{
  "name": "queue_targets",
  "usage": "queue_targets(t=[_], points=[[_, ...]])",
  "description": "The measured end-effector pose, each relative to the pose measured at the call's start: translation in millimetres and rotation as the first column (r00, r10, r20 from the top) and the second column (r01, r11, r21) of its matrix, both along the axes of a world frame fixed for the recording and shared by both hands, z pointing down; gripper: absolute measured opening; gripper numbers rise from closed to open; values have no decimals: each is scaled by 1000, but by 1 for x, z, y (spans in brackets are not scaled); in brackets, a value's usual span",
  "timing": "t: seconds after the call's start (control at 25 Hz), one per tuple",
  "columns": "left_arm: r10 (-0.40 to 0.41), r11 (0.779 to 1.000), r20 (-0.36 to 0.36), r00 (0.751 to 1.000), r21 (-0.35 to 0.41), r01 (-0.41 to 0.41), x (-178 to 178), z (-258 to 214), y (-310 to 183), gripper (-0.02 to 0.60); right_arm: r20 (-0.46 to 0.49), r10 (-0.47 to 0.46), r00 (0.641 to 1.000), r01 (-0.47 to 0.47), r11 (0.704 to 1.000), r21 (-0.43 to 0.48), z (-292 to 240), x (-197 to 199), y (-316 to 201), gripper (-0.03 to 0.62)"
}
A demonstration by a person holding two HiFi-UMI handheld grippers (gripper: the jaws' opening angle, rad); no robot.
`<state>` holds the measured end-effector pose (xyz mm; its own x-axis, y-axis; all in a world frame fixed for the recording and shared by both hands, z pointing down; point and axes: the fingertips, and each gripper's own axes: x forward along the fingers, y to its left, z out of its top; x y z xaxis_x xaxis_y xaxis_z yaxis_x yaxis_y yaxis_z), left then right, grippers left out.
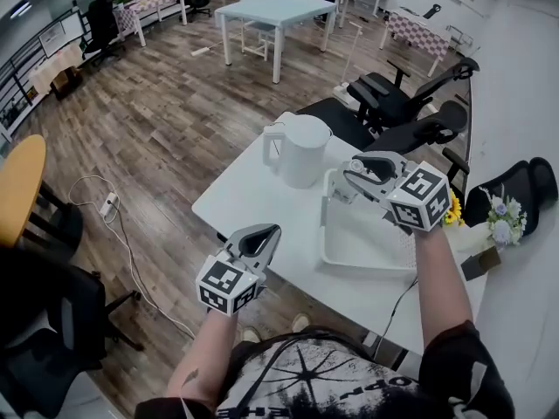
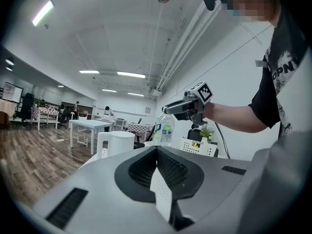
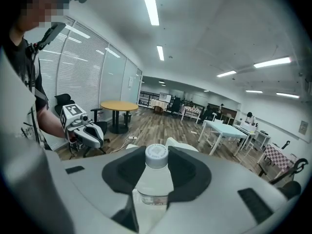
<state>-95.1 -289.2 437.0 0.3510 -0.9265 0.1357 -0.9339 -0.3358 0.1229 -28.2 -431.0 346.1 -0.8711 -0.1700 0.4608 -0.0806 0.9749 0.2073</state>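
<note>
Over a white table (image 1: 253, 195) in a wood-floored office, my right gripper (image 1: 358, 175) is clamped below the cap of a clear water bottle (image 3: 155, 177) at the white basket's (image 1: 367, 264) edge beside a jug (image 1: 301, 151), and my left gripper (image 1: 262, 234) has its jaws together, empty; the slick bottle may slip or knock the jug.

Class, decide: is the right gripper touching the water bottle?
Touching. The right gripper view shows the water bottle standing between the jaws of the right gripper, with both dark pads closed against its shoulders and no gap visible.
</note>
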Motion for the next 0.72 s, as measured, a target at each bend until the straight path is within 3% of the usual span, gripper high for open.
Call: queue_targets(t=[0.36, 0.72], points=[[-12, 1000, 8, 1000, 16, 12, -45, -8, 33, 9, 12, 31, 999, -32, 996, 83, -39, -38, 19, 151], [-47, 999, 7, 999, 25, 47, -96, -6, 64, 10, 45, 14, 999, -17, 998, 64, -43, -93, 44, 152]])
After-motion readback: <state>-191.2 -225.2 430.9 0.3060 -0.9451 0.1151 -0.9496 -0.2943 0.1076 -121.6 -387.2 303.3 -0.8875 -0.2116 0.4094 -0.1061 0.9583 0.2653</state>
